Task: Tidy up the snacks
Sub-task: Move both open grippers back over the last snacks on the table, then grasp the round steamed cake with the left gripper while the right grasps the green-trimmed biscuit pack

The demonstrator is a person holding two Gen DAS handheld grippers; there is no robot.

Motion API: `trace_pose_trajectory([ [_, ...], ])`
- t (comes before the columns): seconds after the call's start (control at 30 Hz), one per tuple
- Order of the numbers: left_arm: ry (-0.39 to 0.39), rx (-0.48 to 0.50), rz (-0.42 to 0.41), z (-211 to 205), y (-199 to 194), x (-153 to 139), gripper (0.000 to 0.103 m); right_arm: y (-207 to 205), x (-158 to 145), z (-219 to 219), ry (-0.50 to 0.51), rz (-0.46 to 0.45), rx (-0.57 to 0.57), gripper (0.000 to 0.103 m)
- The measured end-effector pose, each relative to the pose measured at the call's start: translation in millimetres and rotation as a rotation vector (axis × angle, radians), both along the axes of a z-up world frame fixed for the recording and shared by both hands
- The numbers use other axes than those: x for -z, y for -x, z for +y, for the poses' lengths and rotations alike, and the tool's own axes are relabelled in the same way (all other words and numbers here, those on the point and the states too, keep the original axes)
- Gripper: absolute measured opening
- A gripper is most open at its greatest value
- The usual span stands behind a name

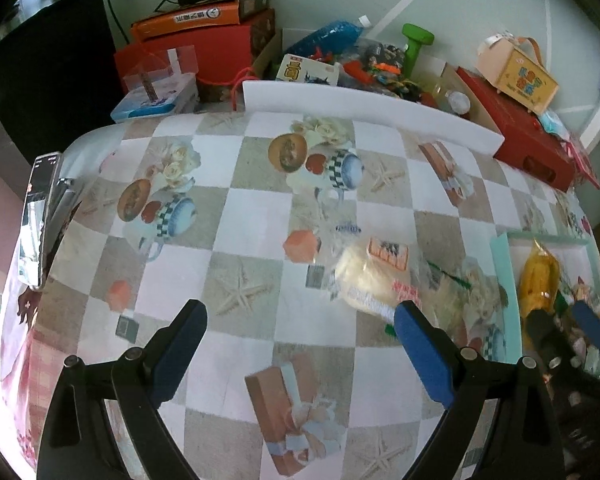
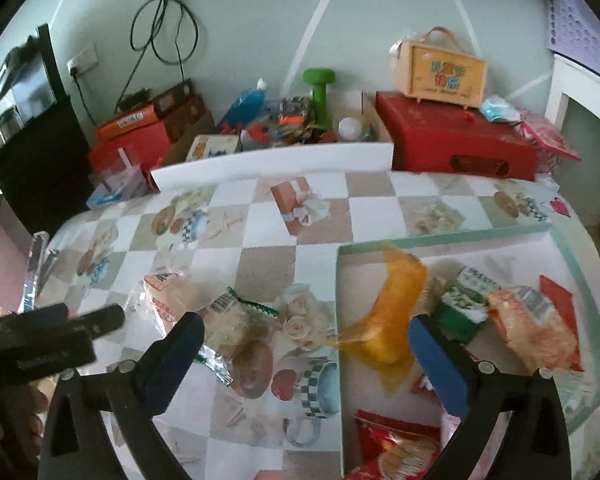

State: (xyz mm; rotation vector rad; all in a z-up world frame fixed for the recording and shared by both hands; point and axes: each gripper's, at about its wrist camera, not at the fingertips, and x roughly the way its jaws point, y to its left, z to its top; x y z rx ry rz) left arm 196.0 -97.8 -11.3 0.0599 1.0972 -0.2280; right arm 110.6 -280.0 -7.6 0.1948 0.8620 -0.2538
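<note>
Two clear snack bags lie on the checkered tablecloth: a pale bun bag with an orange label (image 1: 374, 276) (image 2: 168, 290) and a green-edged bag (image 1: 468, 292) (image 2: 236, 320) beside it. A mint-rimmed tray (image 2: 440, 238) (image 1: 504, 276) at the right holds a yellow-orange bag (image 2: 396, 312) (image 1: 538, 280), a green packet (image 2: 464, 300), an orange-pink bag (image 2: 536, 324) and a red packet (image 2: 396, 444). My left gripper (image 1: 300, 332) is open and empty, just short of the bun bag. My right gripper (image 2: 306, 344) is open and empty above the tray's left edge; it also shows in the left wrist view (image 1: 568, 328).
A white foam board (image 1: 364, 108) (image 2: 276, 164) stands along the back. Behind it are red boxes (image 2: 460, 144), a green dumbbell (image 2: 320, 92), a toy case (image 2: 440, 68) and clutter. A phone on a stand (image 1: 40, 216) is at the table's left edge.
</note>
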Motion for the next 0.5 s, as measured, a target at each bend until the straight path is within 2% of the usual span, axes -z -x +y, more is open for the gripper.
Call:
trace_pose_trajectory([
  [0.13,0.005,0.025,0.003,-11,-13,1,0.095,-6,8,-3,0.0,0.021,0.009,0.103],
  [0.3,0.031,0.078,0.047,-34,-28,10,0.095,-9,12,-8,0.004,0.037,0.024,0.103],
  [0.5,0.004,0.15,0.089,-67,-43,26,0.095,-9,14,-12,0.0,0.044,0.034,0.103],
])
